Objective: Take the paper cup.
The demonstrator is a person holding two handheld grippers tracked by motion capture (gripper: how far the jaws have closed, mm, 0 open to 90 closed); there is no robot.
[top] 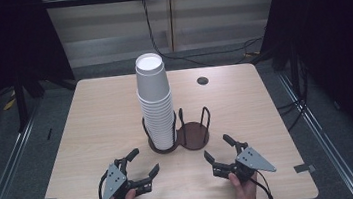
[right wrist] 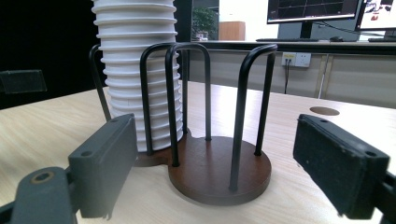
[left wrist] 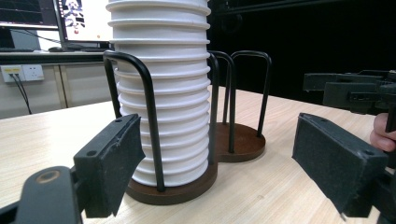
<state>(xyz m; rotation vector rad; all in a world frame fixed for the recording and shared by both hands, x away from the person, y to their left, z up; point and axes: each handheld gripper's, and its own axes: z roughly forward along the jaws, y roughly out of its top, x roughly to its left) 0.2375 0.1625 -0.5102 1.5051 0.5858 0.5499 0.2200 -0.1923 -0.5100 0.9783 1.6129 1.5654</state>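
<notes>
A light wooden table stands on a grey floor, with dark curtains at both sides of the frame and a pale wall at the top. In the middle of the frame a tall stack of white paper cups stands upright in the left ring of a dark double cup holder with black wire loops; the right ring of the holder has no cup in it. A small round hole is in the table at the upper middle.

At the lower left of the frame the left gripper lies low over the table, jaws spread apart and holding nothing. At the lower right the right gripper is the same, released and apart from the holder. Both point toward the holder. In the left gripper view the cup stack is just ahead between the jaws.
</notes>
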